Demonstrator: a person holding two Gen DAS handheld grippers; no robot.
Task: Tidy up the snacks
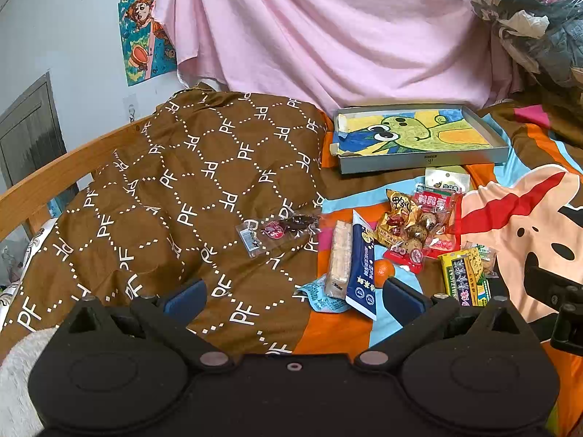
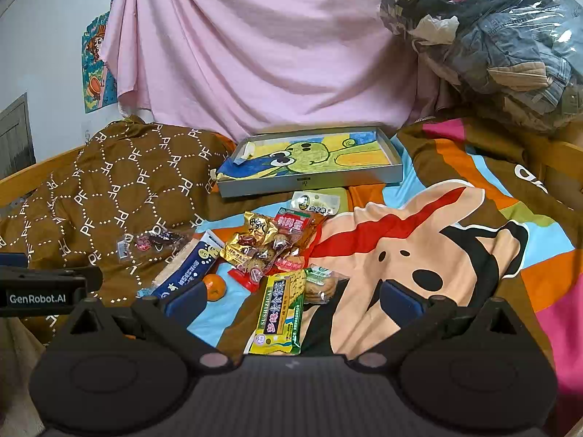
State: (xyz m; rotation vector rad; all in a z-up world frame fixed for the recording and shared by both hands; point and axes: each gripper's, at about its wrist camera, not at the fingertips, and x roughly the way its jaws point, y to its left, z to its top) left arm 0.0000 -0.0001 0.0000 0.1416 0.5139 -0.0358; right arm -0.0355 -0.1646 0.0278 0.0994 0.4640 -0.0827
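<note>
Snacks lie heaped on the bed, in front of the shallow box. Yellow-green cracker pack sits dead ahead of the right tool, long axis pointing away from it. Left tool is off to the heap's left. Both tools wide open, empty. Right hand looks nearer.

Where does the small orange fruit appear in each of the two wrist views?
Left wrist view: the orange fruit lies low, right of centre, beside the blue packet.
Right wrist view: it lies low, left of centre.
Shared landmark: the grey box tray behind the snacks.
</note>
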